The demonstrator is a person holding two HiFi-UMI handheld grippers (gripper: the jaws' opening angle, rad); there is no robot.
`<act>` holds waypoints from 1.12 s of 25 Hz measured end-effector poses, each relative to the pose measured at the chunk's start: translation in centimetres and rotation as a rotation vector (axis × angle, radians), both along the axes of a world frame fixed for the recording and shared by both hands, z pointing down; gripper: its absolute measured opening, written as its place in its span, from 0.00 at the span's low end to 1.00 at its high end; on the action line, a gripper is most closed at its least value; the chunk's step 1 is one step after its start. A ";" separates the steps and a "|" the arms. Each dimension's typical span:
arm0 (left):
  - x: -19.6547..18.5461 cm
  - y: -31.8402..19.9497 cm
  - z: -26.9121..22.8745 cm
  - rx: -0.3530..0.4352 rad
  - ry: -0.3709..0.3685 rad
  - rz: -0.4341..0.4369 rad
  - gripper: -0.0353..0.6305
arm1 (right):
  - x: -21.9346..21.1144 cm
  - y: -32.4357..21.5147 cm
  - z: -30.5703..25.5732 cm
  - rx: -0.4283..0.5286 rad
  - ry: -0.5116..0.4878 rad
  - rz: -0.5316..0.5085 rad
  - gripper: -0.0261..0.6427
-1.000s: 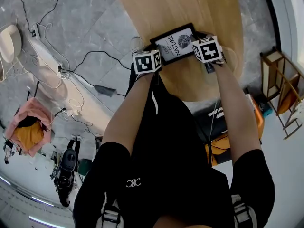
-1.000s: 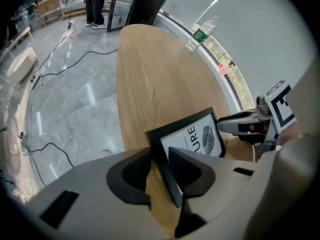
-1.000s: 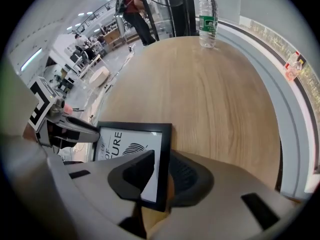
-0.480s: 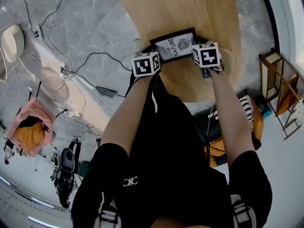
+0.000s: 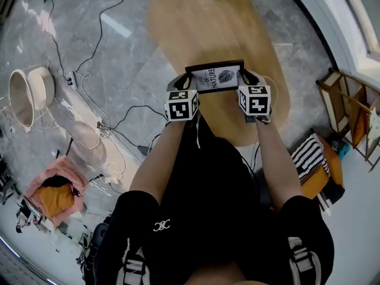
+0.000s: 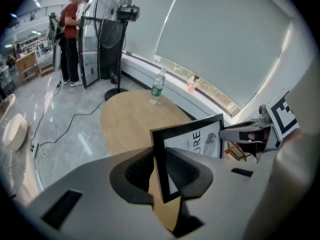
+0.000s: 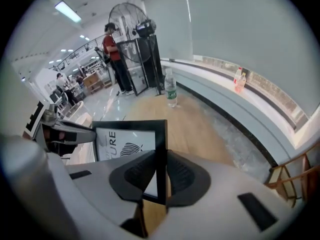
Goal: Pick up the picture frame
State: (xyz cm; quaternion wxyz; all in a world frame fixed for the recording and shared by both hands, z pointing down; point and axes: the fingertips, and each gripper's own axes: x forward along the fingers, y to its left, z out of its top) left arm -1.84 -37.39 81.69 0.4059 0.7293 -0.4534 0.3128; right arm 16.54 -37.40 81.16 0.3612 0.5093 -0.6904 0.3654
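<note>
Closing around picture frame (image 6: 192,141), left hand-held gripper (image 6: 162,173), fan (image 6: 112,14) visible only here

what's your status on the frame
Left gripper closing on frame left edge, right gripper clamped on its right edge. Frame held clear of table. Bottle at table's far end, not in the way.

Under the jaws I see a wooden table (image 5: 225,28) on grey marble floor (image 5: 136,52). Beyond them, a fan (image 7: 131,16) and pale blind (image 7: 240,24).
</note>
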 end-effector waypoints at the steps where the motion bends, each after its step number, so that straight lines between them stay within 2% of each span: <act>1: 0.2 -0.7 -2.2 0.041 0.008 0.011 0.18 | 0.2 -0.5 -2.3 0.045 0.003 0.012 0.17; 4: -0.2 -1.7 -9.6 0.141 0.039 0.043 0.19 | -0.2 -1.2 -9.8 0.159 0.016 0.044 0.16; 8: -0.2 -2.8 -19.8 0.313 0.038 0.075 0.19 | -0.2 -1.7 -19.5 0.318 0.009 0.075 0.16; 19: -1.7 0.7 -44.7 0.725 0.034 0.070 0.18 | -1.7 2.1 -43.7 0.762 -0.050 0.074 0.17; 28: -2.7 5.5 -59.0 0.944 0.047 0.096 0.18 | -2.8 7.5 -57.7 1.003 -0.062 0.082 0.17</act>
